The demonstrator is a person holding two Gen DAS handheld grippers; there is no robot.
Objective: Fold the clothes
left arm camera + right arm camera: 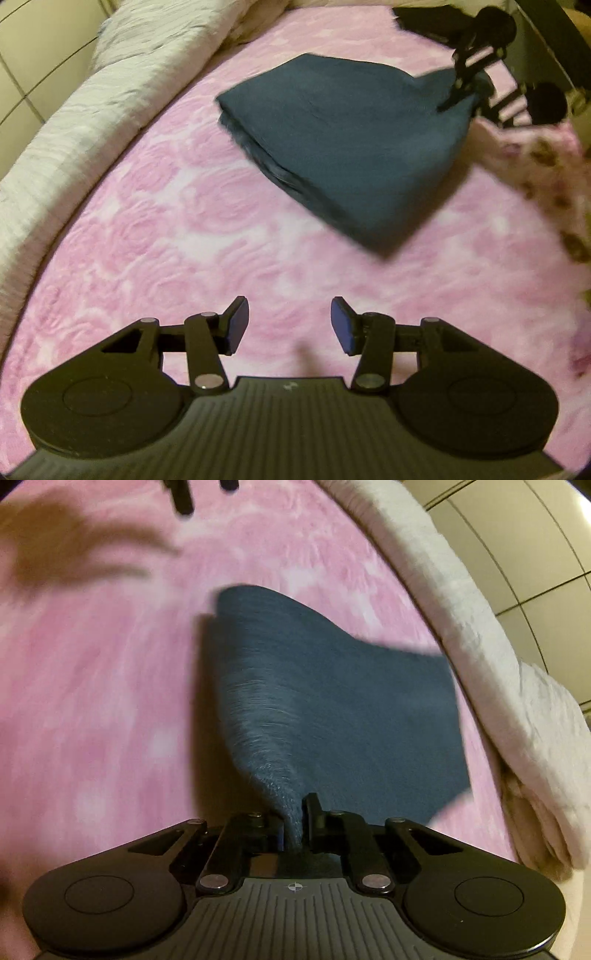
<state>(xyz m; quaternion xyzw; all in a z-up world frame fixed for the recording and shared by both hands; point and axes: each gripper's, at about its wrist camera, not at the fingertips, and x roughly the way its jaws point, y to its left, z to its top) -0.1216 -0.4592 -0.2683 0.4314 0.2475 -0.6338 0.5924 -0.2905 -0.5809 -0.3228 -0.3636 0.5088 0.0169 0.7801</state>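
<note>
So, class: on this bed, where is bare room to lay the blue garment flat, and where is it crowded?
Free: the wide pink bedspread between the white quilt and the folded blue garment, reaching the open left gripper. Crowded: the garment's far corner, pinched by the right gripper, beside floral fabric.

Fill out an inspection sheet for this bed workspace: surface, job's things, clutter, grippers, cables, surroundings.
Surface: pink rose-patterned bedspread, mostly bare.
Job's things: one dark blue garment, folded in layers, one corner lifted off the bed.
Clutter: white quilt bunched along the bed's edge; a dark item at the far end, too blurred to identify; floral fabric beside the garment.
Grippers: left gripper open, empty, above bare bedspread; right gripper, fingers clamped on the garment's corner.
Cables: nothing seen.
Surroundings: panelled wall behind the quilt.
</note>
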